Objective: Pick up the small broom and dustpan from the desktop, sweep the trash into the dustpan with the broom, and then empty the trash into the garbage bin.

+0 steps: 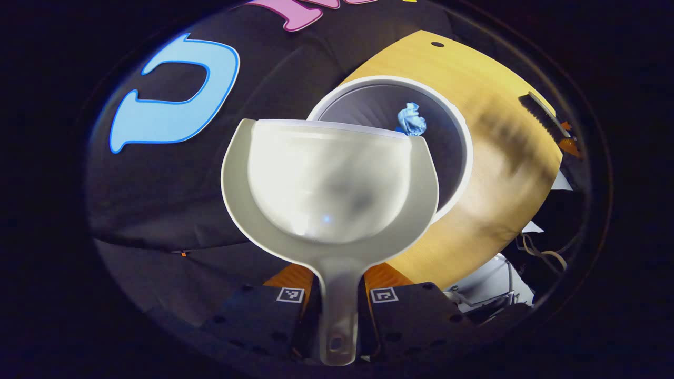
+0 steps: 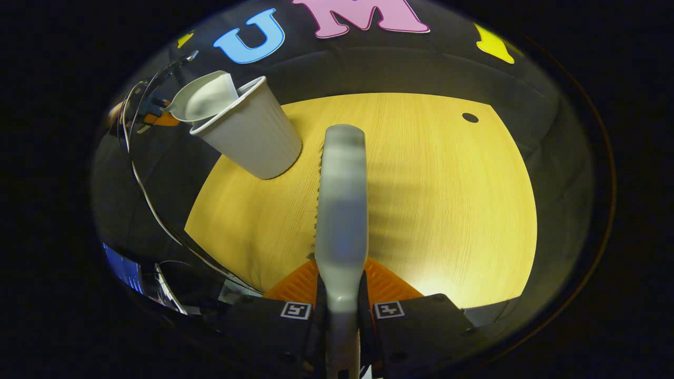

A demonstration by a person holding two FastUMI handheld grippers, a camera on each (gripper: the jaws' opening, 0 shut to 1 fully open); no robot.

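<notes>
The left gripper clamps the handle of a pale plastic dustpan, whose rounded scoop is tipped over the open mouth of a white, round garbage bin. Inside the bin lies a crumpled blue scrap of trash. The scoop hides the near part of the bin's rim. Farther off on the wooden desktop, the right gripper view's broom shows as a dark, toothed strip, blurred.

From the right gripper view, the right gripper pinches the grey handle of the broom, which points forward above the smooth, yellow-grained desktop; its bristle edge seems to run down the left side. The bin appears as a ribbed, tapering cup near the desktop's far left edge, with the dustpan tilted into its top. Loose cables trail beside the desktop.
</notes>
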